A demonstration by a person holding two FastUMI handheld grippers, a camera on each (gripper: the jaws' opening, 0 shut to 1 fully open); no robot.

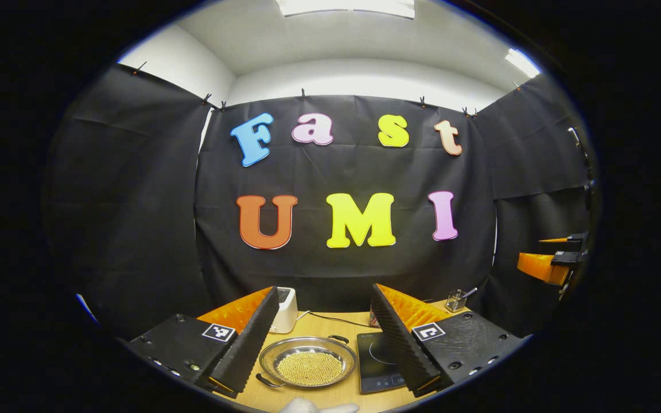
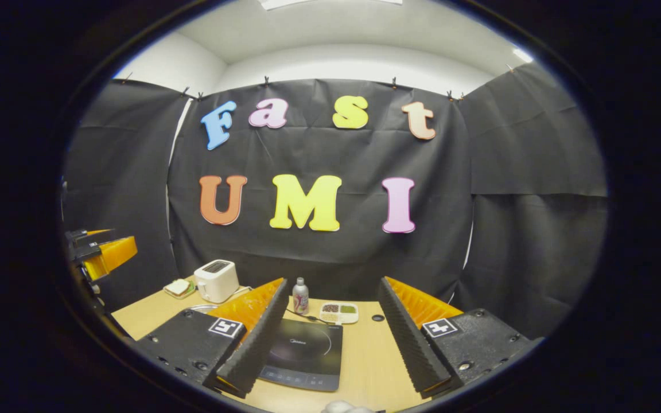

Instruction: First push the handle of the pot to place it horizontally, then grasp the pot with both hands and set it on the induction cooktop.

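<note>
In the left gripper view, a shallow steel pot full of small golden beads sits on the wooden table. Its two small dark handles lie on a diagonal, one at the near left and one at the far right. The black induction cooktop lies just right of the pot; it also lies below and between the fingers in the right gripper view. My left gripper hangs open above the pot, touching nothing. My right gripper is open and holds nothing.
A white toaster stands at the back left, next to a plate with bread. Behind the cooktop are a small bottle and a compartment tray. A utensil holder stands at the back right. Something white shows at the table's near edge.
</note>
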